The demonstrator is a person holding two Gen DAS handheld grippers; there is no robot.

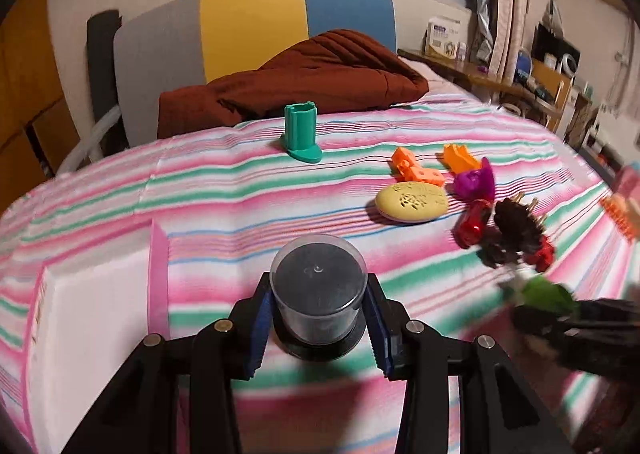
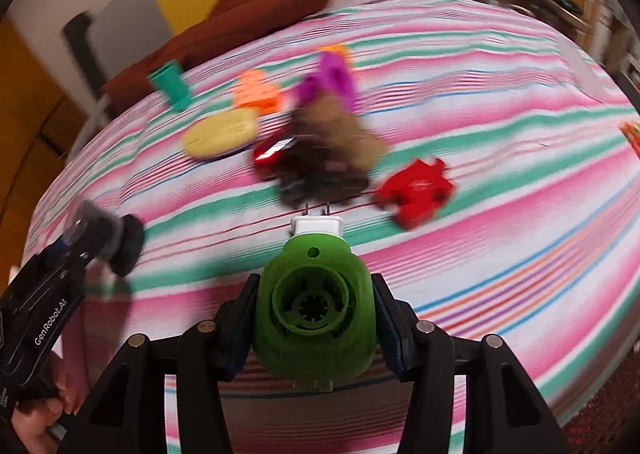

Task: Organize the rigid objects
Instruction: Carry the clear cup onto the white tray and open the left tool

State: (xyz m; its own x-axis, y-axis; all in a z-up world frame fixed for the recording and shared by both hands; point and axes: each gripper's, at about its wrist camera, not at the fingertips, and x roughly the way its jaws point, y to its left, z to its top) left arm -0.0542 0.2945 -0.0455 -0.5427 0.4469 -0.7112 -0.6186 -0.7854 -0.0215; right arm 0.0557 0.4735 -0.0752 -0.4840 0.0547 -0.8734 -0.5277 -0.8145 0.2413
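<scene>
My left gripper (image 1: 318,288) is shut on a small black jar with a clear cap (image 1: 318,274), held just above the striped bedspread (image 1: 240,198). My right gripper (image 2: 315,288) is shut on a green plug-in device with a white plug end (image 2: 316,310). That device shows blurred at the right edge of the left wrist view. Loose on the bed lie a teal holder (image 1: 302,134), orange pieces (image 1: 416,170), a purple piece (image 1: 474,182), a yellow oval (image 1: 412,200), a red toy car (image 1: 472,222), a dark bristly brush (image 1: 516,230) and a red piece (image 2: 416,190).
A white box with a pink edge (image 1: 92,314) lies on the bed to the left of the jar. A brown quilt (image 1: 312,82) is bunched at the head of the bed. A cluttered desk (image 1: 532,86) stands past the bed's right side.
</scene>
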